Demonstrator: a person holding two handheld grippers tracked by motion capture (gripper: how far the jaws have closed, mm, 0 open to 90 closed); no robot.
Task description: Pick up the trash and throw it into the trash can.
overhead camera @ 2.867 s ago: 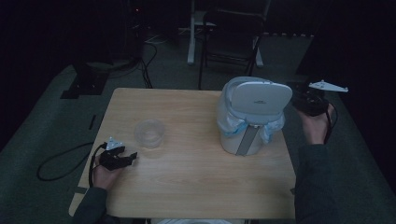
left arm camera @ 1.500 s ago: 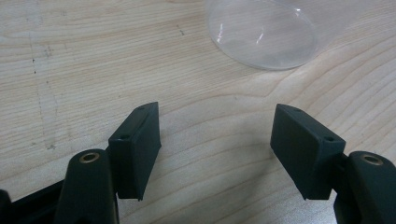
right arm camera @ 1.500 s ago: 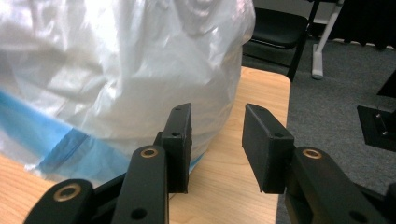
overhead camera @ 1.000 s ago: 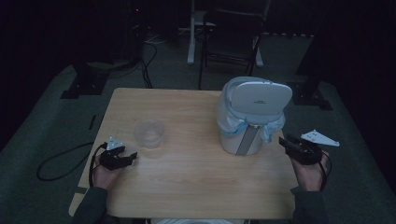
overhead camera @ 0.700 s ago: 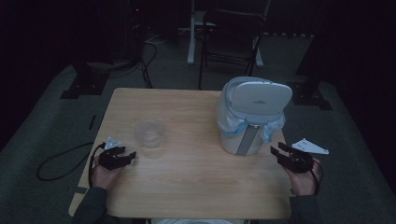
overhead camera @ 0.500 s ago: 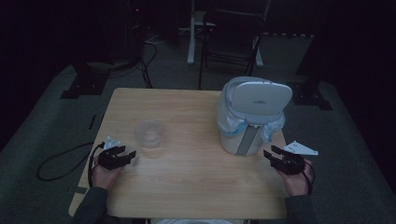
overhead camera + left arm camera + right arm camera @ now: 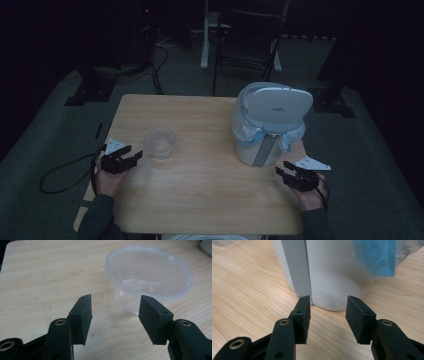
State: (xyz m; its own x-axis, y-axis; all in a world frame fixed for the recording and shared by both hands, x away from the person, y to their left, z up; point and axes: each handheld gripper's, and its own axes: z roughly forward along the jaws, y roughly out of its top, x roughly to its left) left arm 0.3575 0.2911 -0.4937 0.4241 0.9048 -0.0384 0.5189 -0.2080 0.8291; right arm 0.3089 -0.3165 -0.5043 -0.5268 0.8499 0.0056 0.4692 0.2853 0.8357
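A clear plastic cup (image 7: pixel 160 142) stands empty on the wooden table (image 7: pixel 200 195), left of centre. My left gripper (image 7: pixel 133 153) hovers just left of it, open; the left gripper view has the cup (image 7: pixel 150 272) a little ahead of the jaws and to the right. Those jaws (image 7: pixel 115 297) have just been closing somewhat, with nothing between them. A white lidded bin (image 7: pixel 270 125) with a blue-and-clear liner stands at the right. My right gripper (image 7: pixel 281 167) sits low by its base, open, jaws (image 7: pixel 328 298) having widened slightly, facing the bin's foot (image 7: pixel 332 272).
A dark chair (image 7: pixel 247 45) and stand legs are on the floor behind the table. A cable (image 7: pixel 60 172) trails from the left gripper off the table's left edge. Bare tabletop lies between the cup and the bin.
The right hand came down from beside the bin's top to the table, then slid left toward the bin's base. The left hand has risen slightly by the cup.
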